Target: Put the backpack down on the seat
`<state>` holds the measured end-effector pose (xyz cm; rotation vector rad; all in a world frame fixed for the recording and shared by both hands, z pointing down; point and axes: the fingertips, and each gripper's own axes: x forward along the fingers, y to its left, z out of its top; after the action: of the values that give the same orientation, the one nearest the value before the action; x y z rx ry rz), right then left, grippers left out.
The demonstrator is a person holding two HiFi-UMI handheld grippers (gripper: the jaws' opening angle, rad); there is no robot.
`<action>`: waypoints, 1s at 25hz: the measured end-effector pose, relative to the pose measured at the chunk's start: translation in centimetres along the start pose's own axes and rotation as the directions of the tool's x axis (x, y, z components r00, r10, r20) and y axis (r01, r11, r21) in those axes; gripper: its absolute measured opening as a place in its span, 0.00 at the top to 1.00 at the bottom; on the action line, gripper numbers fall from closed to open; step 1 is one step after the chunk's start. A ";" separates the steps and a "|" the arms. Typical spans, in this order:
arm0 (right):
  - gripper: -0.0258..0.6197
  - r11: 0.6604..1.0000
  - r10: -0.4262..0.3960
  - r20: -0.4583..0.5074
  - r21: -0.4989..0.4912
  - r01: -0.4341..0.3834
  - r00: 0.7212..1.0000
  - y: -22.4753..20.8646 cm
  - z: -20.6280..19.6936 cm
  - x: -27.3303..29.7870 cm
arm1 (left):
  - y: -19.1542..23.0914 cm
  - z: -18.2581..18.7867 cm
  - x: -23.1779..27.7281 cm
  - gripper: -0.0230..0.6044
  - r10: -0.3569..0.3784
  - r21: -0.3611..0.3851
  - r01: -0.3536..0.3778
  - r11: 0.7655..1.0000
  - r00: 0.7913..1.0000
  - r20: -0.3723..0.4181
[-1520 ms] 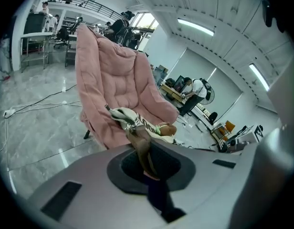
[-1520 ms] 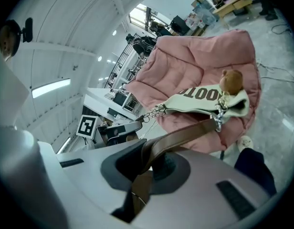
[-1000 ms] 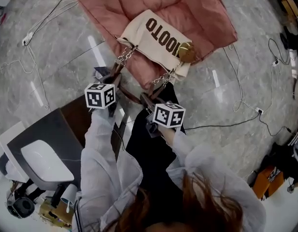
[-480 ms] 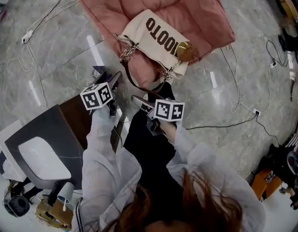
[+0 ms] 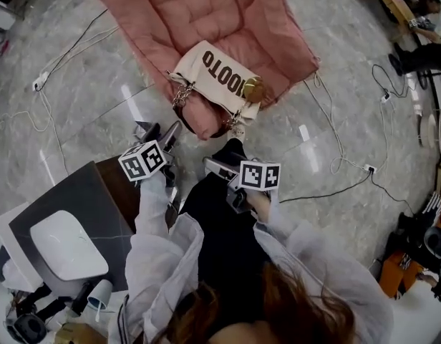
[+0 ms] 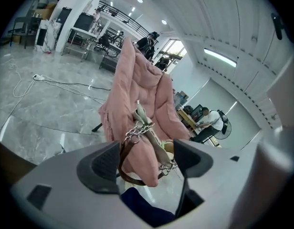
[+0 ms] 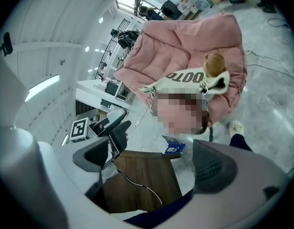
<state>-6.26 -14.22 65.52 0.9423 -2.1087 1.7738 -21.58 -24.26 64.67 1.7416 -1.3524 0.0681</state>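
The cream backpack (image 5: pixel 215 76) with dark lettering lies on the front of the pink padded seat (image 5: pixel 206 20). Its chains and brown strap (image 6: pixel 124 162) hang over the seat's front edge, and a brown plush ball (image 5: pixel 253 89) sits on it. My left gripper (image 5: pixel 168 136) is a little short of the seat, its jaws opening, nothing between the pads. My right gripper (image 5: pixel 216 166) is beside it, further back, jaws also opening and empty. The right gripper view shows the backpack (image 7: pixel 187 77) on the seat (image 7: pixel 185 42), well beyond the right gripper (image 7: pixel 154 166).
A dark wooden table (image 5: pixel 77 206) with a white device (image 5: pixel 63 244) stands at my lower left; a small blue box (image 7: pixel 173 146) sits on its far edge. Cables (image 5: pixel 335 142) run over the grey floor on both sides. Desks and people are far behind.
Both grippers opened and let go of the backpack's strap and chains, then drew back toward me. The backpack now rests on the seat by itself.
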 end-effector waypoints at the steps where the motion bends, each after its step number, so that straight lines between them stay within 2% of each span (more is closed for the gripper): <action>1: 0.11 1.000 0.007 0.014 -0.008 -0.007 1.000 0.5 0.5 -0.6 | -0.9 0.4 -0.3 0.39 -0.019 0.006 0.019 1.000 1.000 0.003; 8: 0.11 0.994 0.077 0.132 -0.084 -0.066 0.988 4.9 4.1 -5.2 | -7.0 2.1 -3.1 0.39 -0.163 0.012 0.163 0.987 0.987 0.008; 14: 0.12 0.980 0.119 0.223 -0.180 -0.079 0.968 8.0 7.2 -8.0 | -11.0 3.6 -5.3 0.40 -0.263 0.071 0.262 0.963 0.965 0.005; 17: 0.13 0.977 0.128 0.253 -0.196 -0.079 0.959 8.6 8.3 -9.4 | -13.0 4.1 -6.0 0.40 -0.315 0.119 0.314 0.942 0.949 -0.014; 20: 0.15 0.972 0.159 0.304 -0.217 -0.094 0.939 10.0 9.7 -11.5 | -15.2 5.7 -7.2 0.40 -0.368 0.179 0.361 0.915 0.930 0.010; 23: 0.17 0.952 0.211 0.358 -0.288 -0.107 0.910 12.5 11.6 -13.9 | -18.2 7.9 -8.9 0.40 -0.431 0.271 0.405 0.873 0.901 0.042; 25: 0.21 0.934 0.229 0.387 -0.346 -0.090 0.893 13.5 12.8 -15.3 | -19.9 9.3 -10.0 0.47 -0.449 0.351 0.400 0.847 0.891 0.067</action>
<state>0.26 -20.54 43.15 1.1662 -2.7125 1.3076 -13.92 -23.09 41.79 2.3400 -1.0633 -0.0917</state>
